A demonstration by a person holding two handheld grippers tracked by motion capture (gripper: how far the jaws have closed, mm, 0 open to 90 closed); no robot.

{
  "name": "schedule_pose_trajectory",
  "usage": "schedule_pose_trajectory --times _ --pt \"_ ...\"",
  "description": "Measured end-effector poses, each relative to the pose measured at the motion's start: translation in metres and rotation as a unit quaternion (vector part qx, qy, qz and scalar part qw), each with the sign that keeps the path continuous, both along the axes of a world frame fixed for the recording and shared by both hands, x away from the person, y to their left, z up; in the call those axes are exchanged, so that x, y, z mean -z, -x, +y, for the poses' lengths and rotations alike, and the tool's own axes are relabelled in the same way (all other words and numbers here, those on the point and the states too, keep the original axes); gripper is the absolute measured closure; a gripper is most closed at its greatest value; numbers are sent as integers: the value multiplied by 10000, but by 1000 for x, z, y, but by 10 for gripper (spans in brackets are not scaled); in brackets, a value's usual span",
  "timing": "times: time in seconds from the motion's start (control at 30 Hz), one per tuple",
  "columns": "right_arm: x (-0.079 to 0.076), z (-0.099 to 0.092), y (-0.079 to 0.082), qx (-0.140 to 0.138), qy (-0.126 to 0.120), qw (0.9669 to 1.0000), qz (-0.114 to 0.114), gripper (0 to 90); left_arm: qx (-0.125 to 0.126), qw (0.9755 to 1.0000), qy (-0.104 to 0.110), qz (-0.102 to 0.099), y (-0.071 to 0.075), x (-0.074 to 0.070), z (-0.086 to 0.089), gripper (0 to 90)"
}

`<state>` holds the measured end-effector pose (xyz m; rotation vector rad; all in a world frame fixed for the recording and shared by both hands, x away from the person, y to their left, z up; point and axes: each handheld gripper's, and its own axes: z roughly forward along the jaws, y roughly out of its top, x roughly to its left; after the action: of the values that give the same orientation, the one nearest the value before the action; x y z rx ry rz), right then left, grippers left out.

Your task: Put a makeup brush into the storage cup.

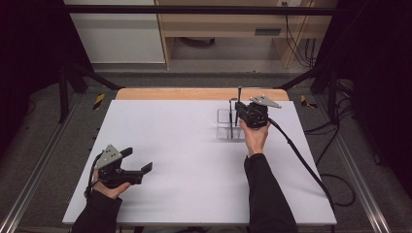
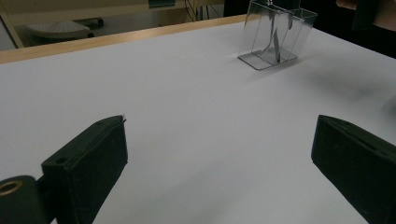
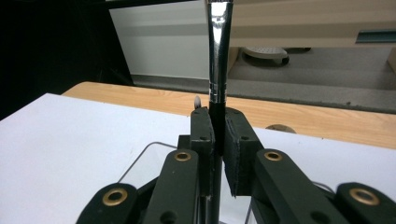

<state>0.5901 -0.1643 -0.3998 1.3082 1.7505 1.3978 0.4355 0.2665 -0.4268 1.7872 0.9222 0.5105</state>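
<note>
Clear plastic holder (image 1: 230, 127) right of centre already has one utensil (image 1: 231, 116) – right gripper (image 3: 217, 135) clamps a brush (image 3: 218, 70) above it, not yet dropped in; left gripper (image 1: 138, 162) rests apart, empty.

**Gripper holds a brush**

The right gripper (image 3: 218, 135) squeezes a thin brush (image 3: 218, 56) between its two black jaws. The brush stands straight up, with a shiny silver part above the jaws. Below lies the white table (image 3: 70, 154), with a clear box's rim (image 3: 140, 161) just under the gripper.

you have no readable text, label, brand, number or sign anywhere here, neither on the tool's jaws, nor on anything beside or beyond them.
</note>
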Motion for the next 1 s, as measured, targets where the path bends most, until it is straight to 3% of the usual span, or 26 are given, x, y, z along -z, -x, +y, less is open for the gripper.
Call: schedule_pose_trajectory --times 0.63,1.0 --pt "15 7 1 -113 266 9991 297 811 0 10000 -6 -23 0 -1 0 33" --pt "8 -4 11 -162 227 9990 341 762 -9 10000 -8 -23 0 -1 0 33"
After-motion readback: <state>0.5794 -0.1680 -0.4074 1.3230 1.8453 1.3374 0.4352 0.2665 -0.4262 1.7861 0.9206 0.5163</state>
